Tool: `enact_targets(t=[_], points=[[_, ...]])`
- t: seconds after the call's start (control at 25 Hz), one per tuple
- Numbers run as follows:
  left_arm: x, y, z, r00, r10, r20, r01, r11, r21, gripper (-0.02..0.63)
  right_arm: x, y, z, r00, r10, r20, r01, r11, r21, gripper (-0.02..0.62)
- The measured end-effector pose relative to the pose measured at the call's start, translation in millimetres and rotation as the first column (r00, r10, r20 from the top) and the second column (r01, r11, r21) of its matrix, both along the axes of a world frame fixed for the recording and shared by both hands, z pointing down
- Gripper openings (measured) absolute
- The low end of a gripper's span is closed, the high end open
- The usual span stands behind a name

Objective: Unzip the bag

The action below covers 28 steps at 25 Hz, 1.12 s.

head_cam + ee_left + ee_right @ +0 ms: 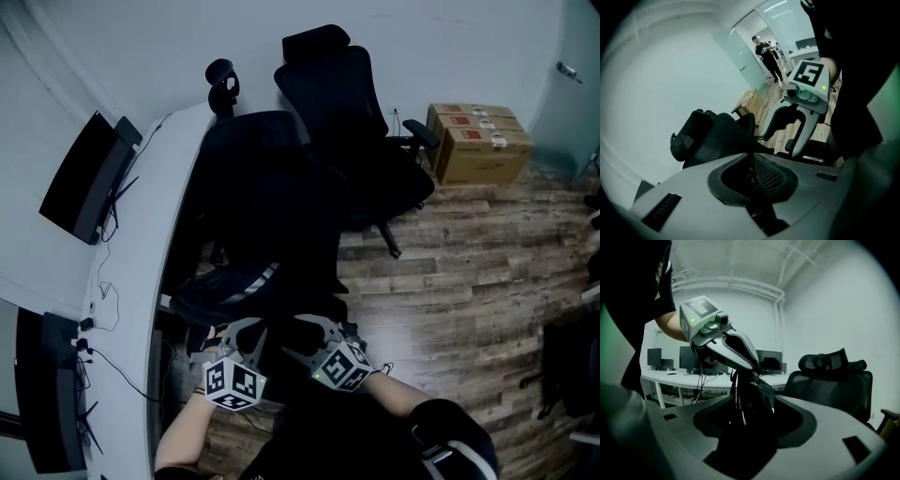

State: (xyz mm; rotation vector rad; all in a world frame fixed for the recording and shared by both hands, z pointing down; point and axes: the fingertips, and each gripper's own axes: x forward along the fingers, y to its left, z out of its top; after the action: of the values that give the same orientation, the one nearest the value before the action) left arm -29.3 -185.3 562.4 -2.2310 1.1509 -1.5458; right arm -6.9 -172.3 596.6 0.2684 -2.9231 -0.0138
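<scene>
The black bag (239,281), with a grey stripe, lies on the seat of a black office chair (272,187) right in front of me. My left gripper (225,330) is at its near edge, pointing steeply down. In the left gripper view the left gripper (752,161) is shut on a thin dark part of the bag (769,176), beside mesh fabric. The right gripper view shows that left gripper (757,372) pinching the bag's top (747,394), which hangs below it. My right gripper (305,337) (750,413) stands open, its jaws wide either side of the bag. The zip pull is not discernible.
A second black chair (347,103) stands behind the first. A white desk (155,234) with monitors (84,173) and cables runs along the left. Cardboard boxes (478,141) sit on the wooden floor at the back right. A person (768,58) stands far off.
</scene>
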Motion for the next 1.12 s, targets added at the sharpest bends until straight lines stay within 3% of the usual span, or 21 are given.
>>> enact_targets(t=[0.24,0.48,0.68,0.84,1.12], points=[[-15.4,-2.1,-7.2,0.988,-0.103,-0.117,0.103,0.995,-0.002,0.051,-49.0,0.8,-3.3,0.995,-0.103,-0.013,0.104,0.988,0.116,0.244],[-27.5,0.6,-11.5,0.982,-0.091,-0.165,0.089,0.996,-0.015,0.049,-89.4,1.6,-9.2,0.99,-0.134,-0.034,0.138,0.97,0.198,0.245],[-37.7,0.5,-17.9,0.975,-0.087,-0.202,0.086,0.996,-0.017,0.048,-106.0,4.6,-3.4,0.99,-0.133,-0.053,0.141,0.968,0.209,0.244],[-44.3,-1.3,-24.6,0.97,-0.081,-0.228,0.081,0.997,-0.005,0.048,-105.8,5.4,-1.3,0.993,-0.102,-0.055,0.111,0.972,0.206,0.15],[-57.3,-6.9,-37.7,0.953,-0.061,-0.297,0.068,0.998,0.012,0.046,-105.3,0.4,-1.8,0.997,-0.048,-0.062,0.059,0.98,0.189,0.126]])
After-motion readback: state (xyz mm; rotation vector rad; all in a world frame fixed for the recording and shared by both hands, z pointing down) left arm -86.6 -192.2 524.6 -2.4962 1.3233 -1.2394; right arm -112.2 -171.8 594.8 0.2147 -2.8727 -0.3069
